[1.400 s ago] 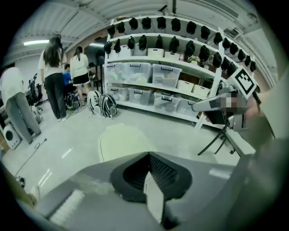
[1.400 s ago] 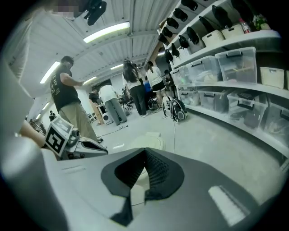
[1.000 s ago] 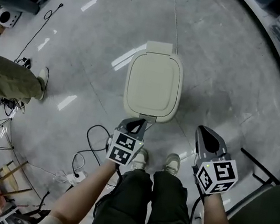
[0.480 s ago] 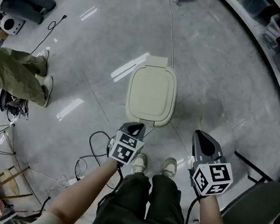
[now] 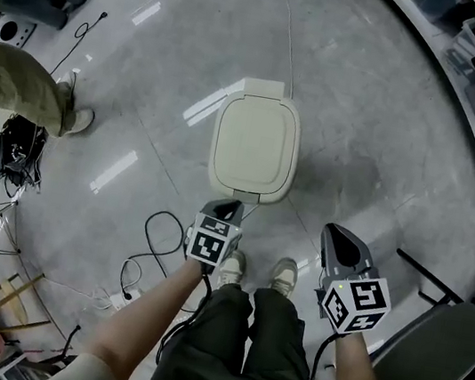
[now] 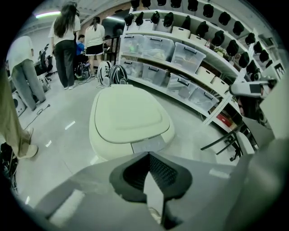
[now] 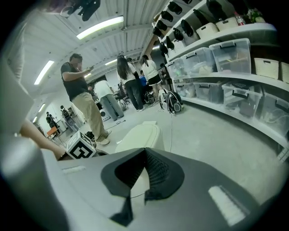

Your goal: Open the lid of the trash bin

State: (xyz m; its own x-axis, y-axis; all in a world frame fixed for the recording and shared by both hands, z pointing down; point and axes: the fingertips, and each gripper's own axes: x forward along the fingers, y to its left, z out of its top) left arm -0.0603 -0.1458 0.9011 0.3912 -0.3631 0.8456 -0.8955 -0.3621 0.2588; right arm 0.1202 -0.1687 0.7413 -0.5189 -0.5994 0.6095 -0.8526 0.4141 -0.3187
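The cream trash bin (image 5: 255,147) stands on the grey floor just in front of my feet, its lid (image 6: 128,113) down flat. My left gripper (image 5: 233,204) hovers close to the bin's near edge, jaws shut, holding nothing; in the left gripper view the bin fills the middle beyond the jaw tips (image 6: 149,154). Further right and clear of the bin, my right gripper (image 5: 331,232) is also shut and holding nothing. The right gripper view shows the bin (image 7: 140,135) from the side, low and to the left, behind the jaw tips (image 7: 144,149).
A person in khaki trousers (image 5: 16,84) stands at the left. Black cables (image 5: 151,247) loop on the floor by my left foot. A chair (image 5: 431,352) is at my right. Shelves with plastic boxes (image 6: 180,54) line the room's far side. Other people (image 6: 67,40) stand further off.
The person in khaki trousers has stepped away to the left. The bin now sits slightly higher in the head view. Both grippers stay shut in about the same place.
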